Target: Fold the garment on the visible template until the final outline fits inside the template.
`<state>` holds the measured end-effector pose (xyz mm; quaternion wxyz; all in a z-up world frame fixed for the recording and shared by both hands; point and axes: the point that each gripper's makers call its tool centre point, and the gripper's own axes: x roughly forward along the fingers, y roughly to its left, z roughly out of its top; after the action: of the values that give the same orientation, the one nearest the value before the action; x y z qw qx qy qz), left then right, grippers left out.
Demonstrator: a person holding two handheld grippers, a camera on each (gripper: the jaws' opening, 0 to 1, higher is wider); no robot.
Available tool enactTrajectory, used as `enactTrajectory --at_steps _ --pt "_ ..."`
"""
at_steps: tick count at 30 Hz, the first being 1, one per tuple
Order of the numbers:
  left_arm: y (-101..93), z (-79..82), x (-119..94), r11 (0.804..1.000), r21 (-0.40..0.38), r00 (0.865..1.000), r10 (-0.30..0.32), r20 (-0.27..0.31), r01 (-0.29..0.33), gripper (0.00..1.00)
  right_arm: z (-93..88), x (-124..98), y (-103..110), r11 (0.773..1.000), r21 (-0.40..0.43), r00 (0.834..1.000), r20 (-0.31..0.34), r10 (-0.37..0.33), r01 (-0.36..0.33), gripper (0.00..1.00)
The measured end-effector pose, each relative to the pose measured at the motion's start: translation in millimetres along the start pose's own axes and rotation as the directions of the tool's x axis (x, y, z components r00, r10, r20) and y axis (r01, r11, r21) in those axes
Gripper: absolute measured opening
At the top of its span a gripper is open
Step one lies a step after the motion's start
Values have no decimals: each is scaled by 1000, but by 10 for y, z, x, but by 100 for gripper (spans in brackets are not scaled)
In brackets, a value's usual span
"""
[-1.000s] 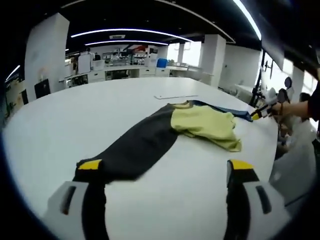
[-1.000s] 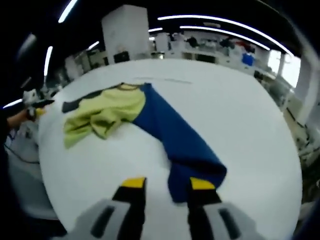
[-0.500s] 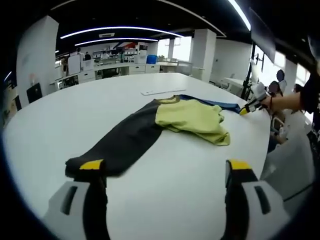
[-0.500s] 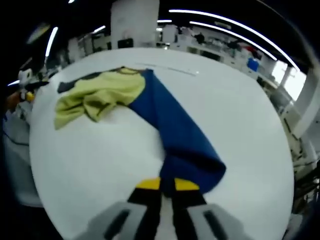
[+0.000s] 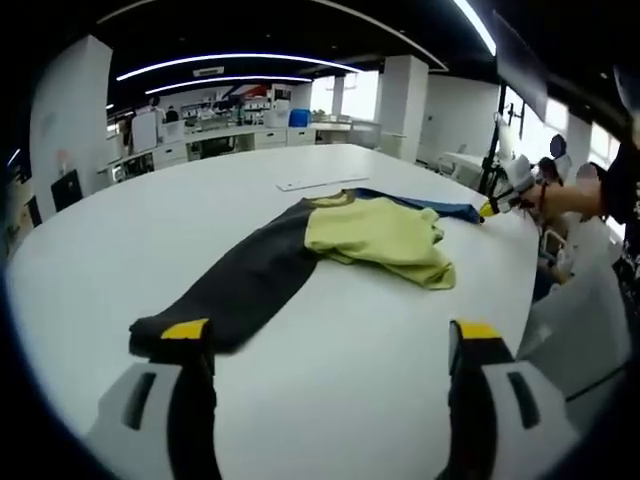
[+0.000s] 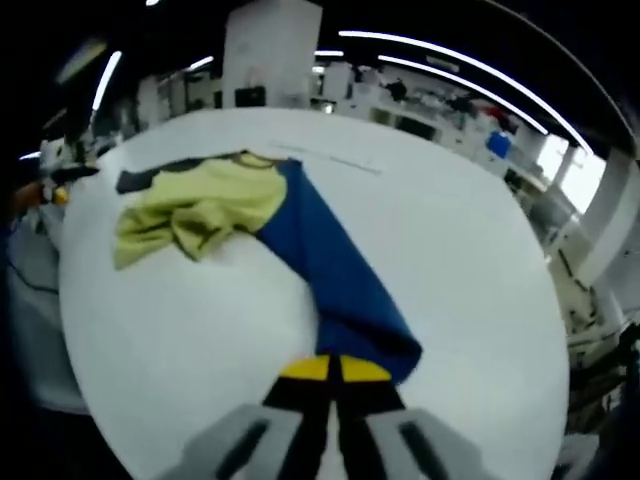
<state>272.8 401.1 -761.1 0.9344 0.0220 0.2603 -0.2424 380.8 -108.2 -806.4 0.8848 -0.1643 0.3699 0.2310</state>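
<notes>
The left gripper (image 5: 325, 345) is standing wide open over the white table (image 5: 330, 400), holding nothing, its left jaw tip lying at the end of the garment's black sleeve (image 5: 235, 295). The right gripper (image 6: 335, 370) is pinching shut on the end of the blue sleeve (image 6: 335, 285). The garment (image 5: 365, 235) is sprawling ahead of both claws, its yellow body bunched mid-table.
</notes>
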Motion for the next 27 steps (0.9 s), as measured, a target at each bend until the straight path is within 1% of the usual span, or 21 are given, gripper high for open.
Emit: enactTrajectory --at_steps 3,4,6,8,10,11,12,13,14,16,17,18,19,20,21,22,23,24,25,26,27 --pt "-15 -1 9 1000 -5 1000 4 3 -4 94 133 -121 -25 1000 12 999 38 1 -1 0" --pt "-24 -1 15 1000 -6 1000 4 5 -4 94 184 -148 -73 1000 16 999 50 0 -1 0" --pt "-32 -5 27 1000 -10 1000 1 7 -1 94 240 -189 -108 1000 17 998 60 -6 5 0" --pt "-52 -1 33 1000 -10 1000 -2 6 2 94 312 -242 -130 999 37 997 76 -12 9 0" --pt "-87 5 49 1000 -3 1000 -6 4 6 94 392 -268 -162 996 86 994 113 -5 -5 0" --pt "-94 12 50 1000 -2 1000 -8 5 8 94 427 -281 -191 991 132 992 129 -3 -14 0" --pt "-97 15 51 1000 -2 1000 -9 6 9 94 450 -285 -217 988 153 990 139 -2 -19 0" --pt "-97 18 52 1000 -4 1000 -10 8 10 94 490 -302 -289 981 193 987 161 -17 -15 0" --pt "-96 21 52 1000 -4 1000 -10 10 10 94 499 -306 -313 978 209 986 167 -22 -14 0" --pt "-103 32 50 1000 -3 1000 -11 14 11 94 557 -340 -422 954 300 977 207 -41 -23 0" --pt "-99 33 47 1000 -2 1000 -11 15 11 94 582 -365 -491 929 370 972 229 -58 -32 0" --pt "-98 33 46 1000 -1 1000 -11 15 11 94 597 -379 -529 906 422 967 245 -68 -43 0" --pt "-97 33 43 1000 0 1000 -10 16 10 94 610 -397 -608 857 511 958 272 -89 -65 0" --pt "-96 32 42 1000 0 1000 -10 16 10 94 609 -398 -667 815 573 952 288 -102 -86 0" --pt "-99 29 40 1000 -2 1000 -9 15 9 94 596 -397 -746 758 642 944 310 -115 -118 0" --pt "-107 26 38 1000 -5 1000 -10 15 10 94 574 -396 -819 731 671 938 321 -135 -124 0" --pt "-107 22 39 1000 -6 1000 -9 15 9 94 548 -396 -874 709 694 935 322 -149 -125 0" --pt "-107 17 40 1000 -6 1000 -10 14 10 94 507 -385 -915 710 695 937 312 -157 -113 0" --pt "-110 13 40 1000 -3 1000 -10 12 10 94 438 -367 -981 710 699 941 291 -173 -85 0" --pt "-115 11 40 1000 -2 1000 -12 10 12 94 410 -365 -973 704 707 944 272 -186 -65 0" --pt "-117 8 40 1000 -2 1000 -13 8 13 94 397 -360 -984 702 709 944 271 -189 -63 0"
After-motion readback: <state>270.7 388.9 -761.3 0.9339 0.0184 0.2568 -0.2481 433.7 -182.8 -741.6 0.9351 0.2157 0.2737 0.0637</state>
